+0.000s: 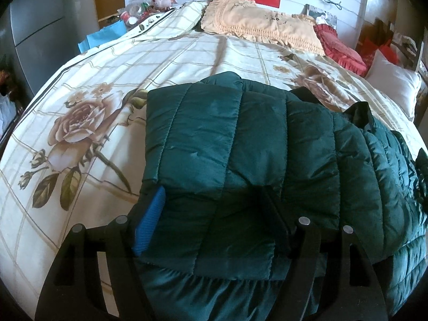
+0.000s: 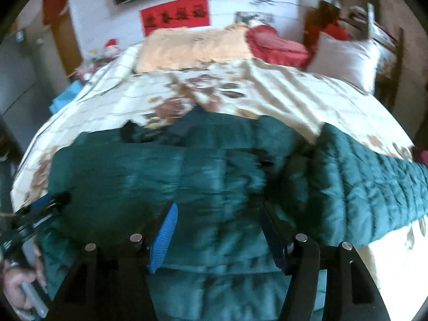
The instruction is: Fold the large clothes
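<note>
The dark green quilted jacket (image 1: 240, 139) lies folded across the near part of the floral bedspread (image 1: 80, 85) — bare sheet stretches left and toward the pillows (image 1: 256, 24). Left gripper (image 1: 214, 214) and right gripper (image 2: 216, 230) — fingers spread, jacket cloth between them.

Floral bed (image 1: 171, 61), green jacket (image 1: 240, 139), seemingly pillows (image 1: 262, 24).

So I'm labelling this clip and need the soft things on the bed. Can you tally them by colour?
Dark green: 1, the quilted jacket
Peach: 1, the frilled pillow
Red: 1, the ruffled cushion
White: 1, the plain pillow
Cream floral: 1, the bedspread underneath them
Total: 5
</note>
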`<state>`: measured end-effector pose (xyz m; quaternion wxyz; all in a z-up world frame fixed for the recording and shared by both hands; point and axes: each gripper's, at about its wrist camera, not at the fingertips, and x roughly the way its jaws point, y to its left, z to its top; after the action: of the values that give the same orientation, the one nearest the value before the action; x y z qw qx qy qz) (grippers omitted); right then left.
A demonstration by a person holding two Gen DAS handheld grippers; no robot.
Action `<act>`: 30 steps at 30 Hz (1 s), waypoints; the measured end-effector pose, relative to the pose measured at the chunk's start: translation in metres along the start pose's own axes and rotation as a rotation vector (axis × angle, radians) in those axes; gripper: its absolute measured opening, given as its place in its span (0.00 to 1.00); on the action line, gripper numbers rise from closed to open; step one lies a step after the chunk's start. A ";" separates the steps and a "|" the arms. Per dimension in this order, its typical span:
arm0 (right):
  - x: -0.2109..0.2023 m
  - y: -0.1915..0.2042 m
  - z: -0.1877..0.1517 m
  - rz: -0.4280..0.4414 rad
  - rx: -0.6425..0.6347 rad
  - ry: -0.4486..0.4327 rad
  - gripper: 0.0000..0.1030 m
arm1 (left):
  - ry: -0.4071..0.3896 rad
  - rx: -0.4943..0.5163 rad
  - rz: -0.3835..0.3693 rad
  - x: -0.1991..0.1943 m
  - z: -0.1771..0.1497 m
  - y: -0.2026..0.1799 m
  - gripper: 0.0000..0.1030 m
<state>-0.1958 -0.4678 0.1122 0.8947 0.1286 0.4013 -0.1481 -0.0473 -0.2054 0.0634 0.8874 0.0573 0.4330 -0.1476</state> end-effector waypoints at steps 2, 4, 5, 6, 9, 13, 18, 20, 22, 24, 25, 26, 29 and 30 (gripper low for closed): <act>0.009 0.015 -0.006 0.009 -0.048 0.020 0.59 | -0.001 0.001 0.001 0.000 0.000 0.000 0.71; 0.021 0.020 -0.012 -0.029 -0.087 0.045 0.59 | -0.004 0.001 0.002 0.000 0.000 0.000 0.72; 0.028 0.019 -0.015 -0.048 -0.092 0.057 0.59 | -0.006 0.001 0.001 0.000 0.000 0.000 0.72; 0.035 0.014 -0.019 -0.060 -0.083 0.070 0.59 | -0.008 0.001 0.000 0.000 0.000 -0.001 0.72; 0.040 0.001 -0.025 -0.043 -0.035 0.074 0.59 | -0.011 -0.002 0.000 0.000 -0.001 -0.001 0.74; 0.033 -0.003 -0.027 -0.054 -0.048 0.087 0.59 | -0.015 -0.006 0.001 0.002 -0.001 -0.001 0.76; 0.005 -0.008 -0.021 -0.021 -0.017 0.041 0.59 | -0.020 -0.025 -0.030 -0.004 0.002 0.005 0.76; -0.003 -0.009 -0.018 -0.031 -0.015 0.015 0.59 | -0.032 -0.057 -0.051 -0.009 0.007 0.009 0.76; -0.001 -0.011 -0.015 -0.039 -0.022 0.017 0.59 | -0.055 -0.076 -0.059 -0.014 0.013 0.011 0.76; 0.005 -0.012 -0.014 -0.054 -0.023 0.029 0.59 | -0.056 -0.078 -0.051 -0.013 0.023 0.010 0.76; 0.010 -0.014 -0.015 -0.058 -0.019 0.037 0.59 | -0.054 -0.081 -0.046 -0.011 0.028 0.010 0.76; 0.015 -0.014 -0.015 -0.060 -0.018 0.047 0.59 | -0.051 -0.085 -0.039 -0.008 0.033 0.010 0.76; 0.031 -0.019 -0.020 -0.064 -0.007 0.075 0.59 | 0.001 -0.096 -0.011 0.011 0.040 0.012 0.76; 0.035 -0.021 -0.021 -0.057 0.003 0.081 0.59 | 0.023 -0.096 -0.009 0.018 0.041 0.011 0.76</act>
<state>-0.1962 -0.4856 0.0698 0.8729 0.1244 0.4406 -0.1689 -0.0025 -0.2078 0.0743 0.8834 0.0144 0.4500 -0.1298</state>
